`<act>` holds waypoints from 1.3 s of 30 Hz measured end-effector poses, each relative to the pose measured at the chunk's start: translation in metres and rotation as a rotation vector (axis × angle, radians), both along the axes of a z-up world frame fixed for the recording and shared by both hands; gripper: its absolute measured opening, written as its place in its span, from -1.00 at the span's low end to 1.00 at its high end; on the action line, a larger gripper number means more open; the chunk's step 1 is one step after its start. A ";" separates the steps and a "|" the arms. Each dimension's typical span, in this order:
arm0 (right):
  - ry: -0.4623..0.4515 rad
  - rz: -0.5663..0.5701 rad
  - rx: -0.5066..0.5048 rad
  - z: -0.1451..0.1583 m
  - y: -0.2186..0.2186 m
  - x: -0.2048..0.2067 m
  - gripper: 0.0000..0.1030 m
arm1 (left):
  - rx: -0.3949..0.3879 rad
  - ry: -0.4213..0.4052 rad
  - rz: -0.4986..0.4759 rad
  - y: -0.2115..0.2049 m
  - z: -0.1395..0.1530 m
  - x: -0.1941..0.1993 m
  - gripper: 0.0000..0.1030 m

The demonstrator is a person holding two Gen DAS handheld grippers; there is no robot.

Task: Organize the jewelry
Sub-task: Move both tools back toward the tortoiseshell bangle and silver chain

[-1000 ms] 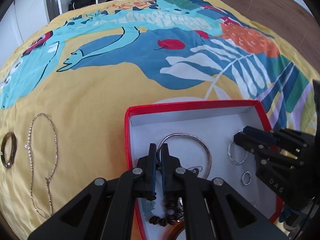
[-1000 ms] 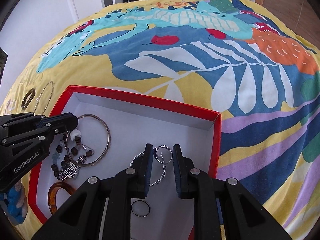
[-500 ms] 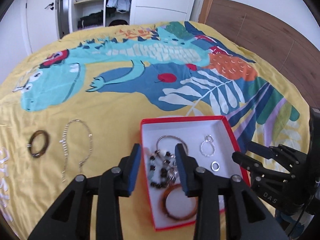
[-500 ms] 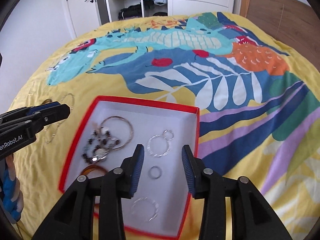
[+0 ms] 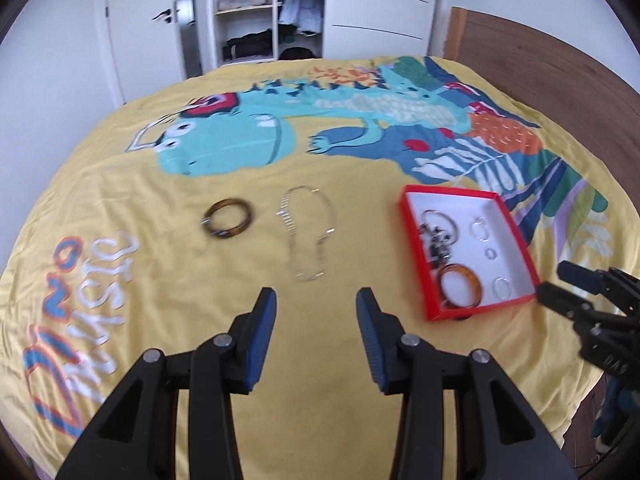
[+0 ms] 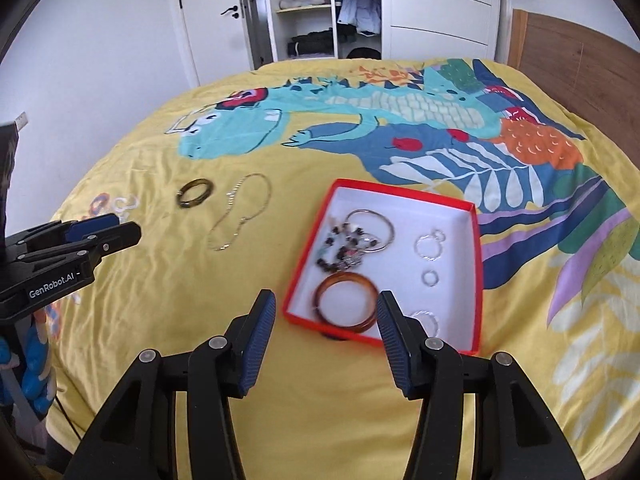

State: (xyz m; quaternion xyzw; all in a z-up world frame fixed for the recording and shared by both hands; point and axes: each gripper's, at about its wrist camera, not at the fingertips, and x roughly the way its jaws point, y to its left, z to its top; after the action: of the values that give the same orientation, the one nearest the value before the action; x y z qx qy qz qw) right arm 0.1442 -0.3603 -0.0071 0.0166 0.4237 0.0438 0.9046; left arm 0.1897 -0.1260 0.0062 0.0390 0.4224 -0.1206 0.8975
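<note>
The left gripper point(image 5: 316, 304) is angled downward with its 2 jaws parted and nothing between them; the jaws have just been opening. The right gripper point(image 6: 326, 306) is angled downward likewise, jaws parted and empty, and has also just been opening.

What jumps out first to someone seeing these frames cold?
The loud yellow dinosaur-print bedspread fills both views. On it sits a red box holding bangles, beads and small rings, in front of the right gripper. Left of the box, a silver chain and a dark brown bangle lie loose on the fabric, ahead of the left gripper; both grippers have just been opening, with nothing between the fingers.
</note>
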 end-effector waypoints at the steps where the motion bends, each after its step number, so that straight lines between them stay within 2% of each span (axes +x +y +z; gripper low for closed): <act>1: -0.004 0.003 0.000 0.003 0.005 -0.003 0.00 | -0.003 -0.001 0.019 0.013 0.001 -0.002 -0.23; 8: -0.011 0.044 0.000 0.010 0.045 -0.012 0.00 | -0.011 -0.004 0.153 0.098 -0.002 -0.011 -0.23; 14: 0.006 0.079 -0.005 0.007 0.076 -0.012 0.00 | -0.008 -0.006 0.232 0.142 -0.009 -0.023 -0.23; 20: 0.014 0.100 -0.016 0.009 0.103 -0.018 0.00 | 0.010 -0.041 0.250 0.158 -0.001 -0.045 -0.23; 31: 0.004 0.124 -0.028 0.017 0.155 -0.043 0.07 | -0.027 -0.094 0.223 0.173 0.023 -0.082 -0.22; 34: 0.006 0.132 -0.029 0.017 0.166 -0.046 0.08 | -0.030 -0.109 0.215 0.173 0.028 -0.090 -0.18; 37: 0.009 0.145 -0.036 0.016 0.176 -0.048 0.10 | -0.026 -0.126 0.213 0.174 0.030 -0.096 -0.06; 39: 0.007 0.151 -0.039 0.016 0.181 -0.049 0.19 | -0.027 -0.130 0.212 0.174 0.031 -0.098 -0.04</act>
State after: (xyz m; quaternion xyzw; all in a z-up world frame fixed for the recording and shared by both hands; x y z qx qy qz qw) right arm 0.0955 -0.1795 0.0091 -0.0328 0.4277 0.1039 0.8973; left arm 0.0920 0.0477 0.0371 -0.0104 0.3632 -0.0279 0.9312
